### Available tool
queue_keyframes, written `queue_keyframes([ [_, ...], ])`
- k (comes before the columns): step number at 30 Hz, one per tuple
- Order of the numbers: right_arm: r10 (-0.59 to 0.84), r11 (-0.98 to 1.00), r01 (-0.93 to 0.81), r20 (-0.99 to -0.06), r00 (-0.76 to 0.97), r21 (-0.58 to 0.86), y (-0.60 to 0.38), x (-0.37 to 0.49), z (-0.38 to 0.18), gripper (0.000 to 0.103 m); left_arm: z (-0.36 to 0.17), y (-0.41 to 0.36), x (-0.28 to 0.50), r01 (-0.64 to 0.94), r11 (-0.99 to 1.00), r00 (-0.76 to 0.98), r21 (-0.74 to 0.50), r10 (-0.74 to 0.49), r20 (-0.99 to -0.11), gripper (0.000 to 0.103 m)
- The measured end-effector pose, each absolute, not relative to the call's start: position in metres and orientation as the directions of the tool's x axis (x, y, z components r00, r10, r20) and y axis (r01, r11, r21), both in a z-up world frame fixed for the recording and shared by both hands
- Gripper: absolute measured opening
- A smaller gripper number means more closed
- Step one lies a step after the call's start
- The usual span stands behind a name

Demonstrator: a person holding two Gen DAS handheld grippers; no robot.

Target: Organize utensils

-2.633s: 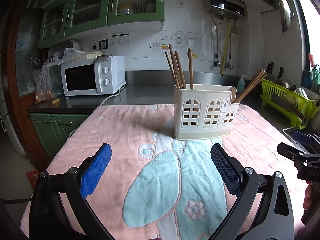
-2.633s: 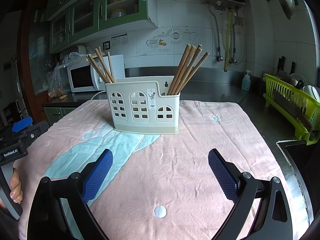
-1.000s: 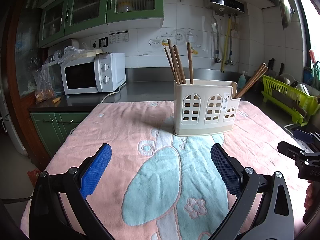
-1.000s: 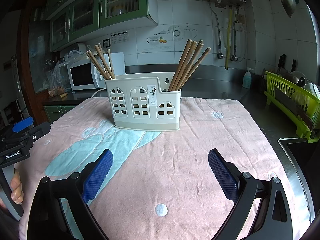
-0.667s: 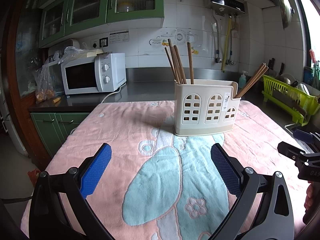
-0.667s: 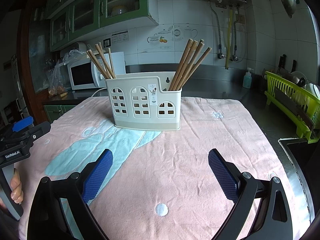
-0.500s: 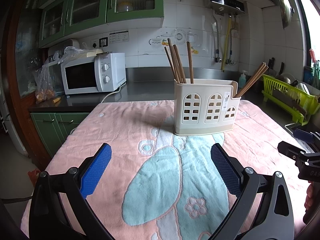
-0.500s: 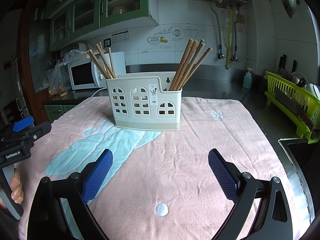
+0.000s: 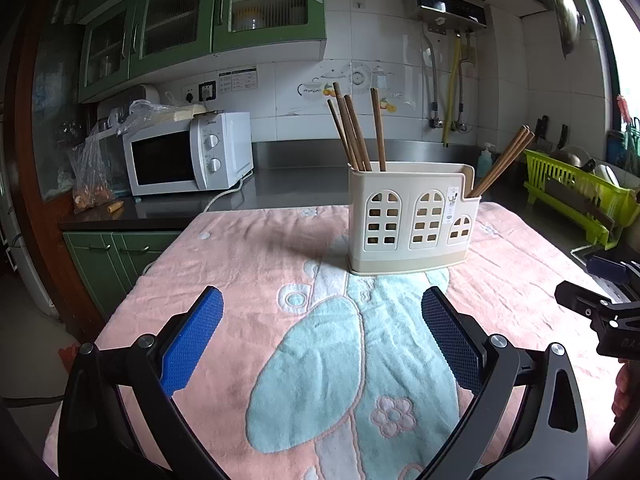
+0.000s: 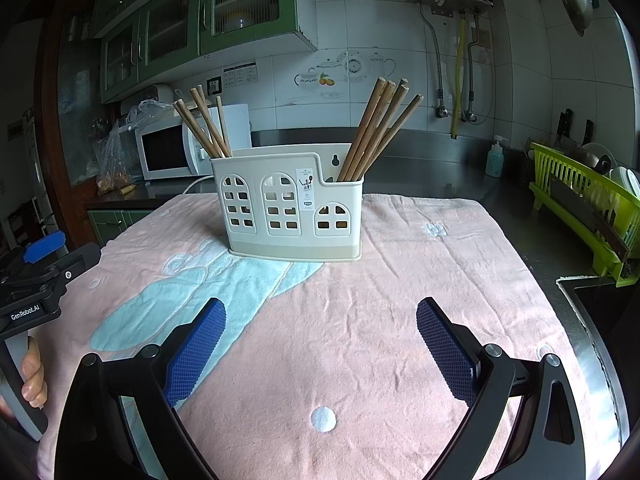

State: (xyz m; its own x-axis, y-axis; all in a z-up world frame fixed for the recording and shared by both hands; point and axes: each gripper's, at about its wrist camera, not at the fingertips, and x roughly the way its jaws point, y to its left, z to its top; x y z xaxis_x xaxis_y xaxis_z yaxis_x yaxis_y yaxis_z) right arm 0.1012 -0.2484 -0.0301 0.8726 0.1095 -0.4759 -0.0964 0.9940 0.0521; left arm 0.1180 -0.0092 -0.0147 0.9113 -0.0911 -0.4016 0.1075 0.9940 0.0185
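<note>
Left gripper (image 9: pixel 322 334) hovers low over the near end of a pink towel (image 9: pixel 256 248) with a pale blue pattern, its blue-padded fingers (image 9: pixel 192 336) spread wide with nothing between them. Right gripper (image 10: pixel 318 338) sits likewise over the towel's near right part, fingers (image 10: pixel 444 344) spread wide and empty. Each gripper shows at the edge of the other's view, with fingertips of the holding hand (image 10: pixel 34 372) visible at the left edge of the right wrist view. Further out, near the middle of the towel, a cream utensil holder (image 9: pixel 412 220) with arched window cut-outs stands upright, well apart from both grippers. One bundle of wooden chopsticks (image 9: pixel 354 132) stands in its left end compartment; a second bundle, right chopsticks (image 10: pixel 380 128), leans outward from the lower right end compartment. The towel covers a dark counter (image 9: pixel 280 184). Beyond, on the counter's far left, a white microwave (image 9: pixel 188 154) with a plastic bag (image 9: pixel 90 176) beside it. Far right, a green dish rack (image 10: pixel 588 204). At the back, white wall tiles and green cabinets (image 9: pixel 200 20) overhead.
</note>
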Motion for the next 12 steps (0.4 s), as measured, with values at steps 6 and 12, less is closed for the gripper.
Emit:
queue_keyframes([
  [6,0.112,0.994,-0.097,-0.475,0.873,0.054,-0.2484,0.1012,-0.0301,0.093,-0.0147,-0.0107,0.1194,0.11,0.994,0.906,0.027,-0.089,-0.413,0.098],
  [12,0.11,0.994,-0.097,-0.476,0.873,0.053,-0.2484,0.1012,-0.03,0.093,-0.0145,-0.011,0.1204,0.107,0.994,0.904,0.024,-0.087,-0.418,0.098],
])
